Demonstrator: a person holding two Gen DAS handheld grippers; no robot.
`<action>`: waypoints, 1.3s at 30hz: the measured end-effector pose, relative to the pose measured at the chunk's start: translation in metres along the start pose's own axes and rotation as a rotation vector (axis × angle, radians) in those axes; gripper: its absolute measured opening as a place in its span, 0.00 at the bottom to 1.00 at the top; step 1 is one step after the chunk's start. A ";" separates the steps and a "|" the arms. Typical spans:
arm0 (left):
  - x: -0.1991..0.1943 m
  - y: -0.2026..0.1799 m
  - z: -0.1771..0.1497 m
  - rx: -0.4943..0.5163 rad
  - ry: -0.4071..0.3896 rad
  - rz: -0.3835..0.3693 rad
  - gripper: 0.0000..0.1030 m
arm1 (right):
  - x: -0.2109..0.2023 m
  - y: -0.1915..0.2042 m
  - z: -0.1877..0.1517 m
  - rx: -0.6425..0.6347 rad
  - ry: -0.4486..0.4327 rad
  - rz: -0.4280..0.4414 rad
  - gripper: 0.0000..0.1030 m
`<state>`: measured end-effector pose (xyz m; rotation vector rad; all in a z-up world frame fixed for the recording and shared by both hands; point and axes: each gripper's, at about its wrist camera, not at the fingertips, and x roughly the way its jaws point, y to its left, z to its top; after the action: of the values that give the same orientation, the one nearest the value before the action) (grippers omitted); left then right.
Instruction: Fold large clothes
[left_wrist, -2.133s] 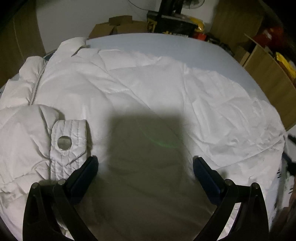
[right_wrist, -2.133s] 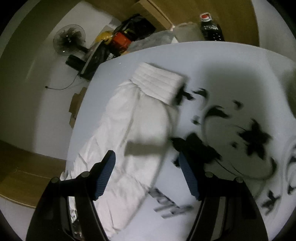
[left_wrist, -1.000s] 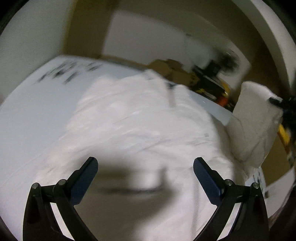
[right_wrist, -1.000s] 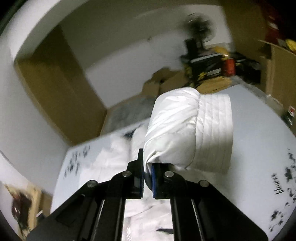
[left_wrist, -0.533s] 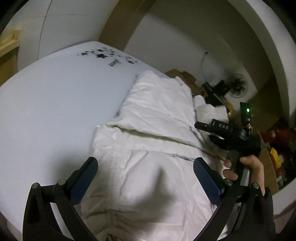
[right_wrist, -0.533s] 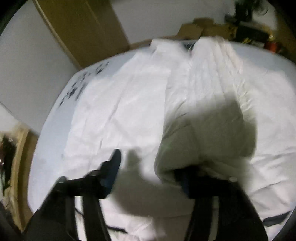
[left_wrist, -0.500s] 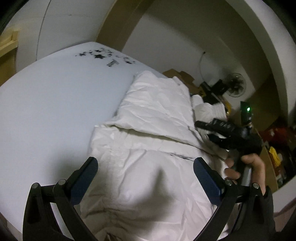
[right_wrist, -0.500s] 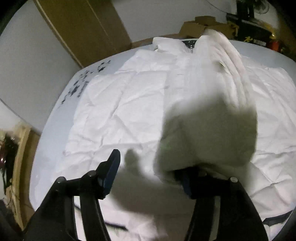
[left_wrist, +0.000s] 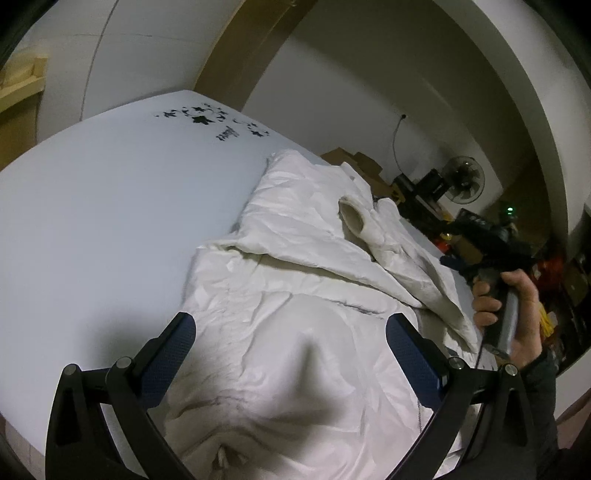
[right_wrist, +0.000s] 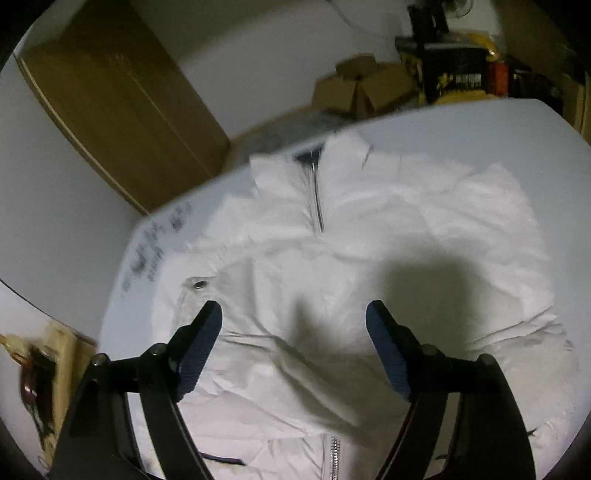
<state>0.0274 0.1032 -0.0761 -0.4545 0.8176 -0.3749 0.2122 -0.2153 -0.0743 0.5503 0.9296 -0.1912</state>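
Clearly the white puffer jacket (left_wrist: 303, 332) is the sort of garment that gives way under any touch: it lies spread on the white table (left_wrist: 110, 229), crumpled and puffy, with soft ridges and a shallow dent near the left gripper (left_wrist: 291, 332). I judge it light for its bulk, springy rather than stiff, and its shell looks smooth enough to slide through a loose pinch. Both sleeves already lie across the body; in the left wrist view one sleeve (left_wrist: 399, 251) runs along the right side with its open cuff (left_wrist: 351, 218) at the far end. The left gripper hovers above the near part of the jacket, jaws spread wide and holding nothing. The right gripper (right_wrist: 295, 332) is likewise wide apart and empty, poised above the chest, with the zipper (right_wrist: 317, 199) and collar (right_wrist: 332, 147) at the far end and a snap button (right_wrist: 200, 284) on the cuff at the left. In the left wrist view the person's right hand (left_wrist: 513, 314) grips that tool's handle at the right edge of the table.

For a fold, the better holds are probably the hem corners or the collar end (seams and quilted cuffs are firmer than the open padded panels, which would bunch). A deep bite through both layers seems wise, since thin shell fabric alone may slip. Cardboard boxes (right_wrist: 365, 85) and a fan (left_wrist: 463, 179) stand beyond the far edge, well apart from the work.
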 end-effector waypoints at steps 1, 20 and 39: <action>-0.004 0.001 -0.001 -0.004 0.000 0.001 1.00 | 0.005 0.005 -0.005 -0.011 0.015 0.010 0.78; -0.044 0.052 0.006 -0.042 0.079 0.092 1.00 | -0.145 -0.079 -0.080 -0.153 -0.022 0.171 0.89; -0.030 0.060 -0.044 -0.162 0.392 -0.136 1.00 | -0.244 -0.265 -0.205 0.014 0.044 -0.042 0.91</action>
<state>-0.0166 0.1578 -0.1156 -0.5997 1.2072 -0.5362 -0.1798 -0.3501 -0.0725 0.5503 0.9834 -0.2242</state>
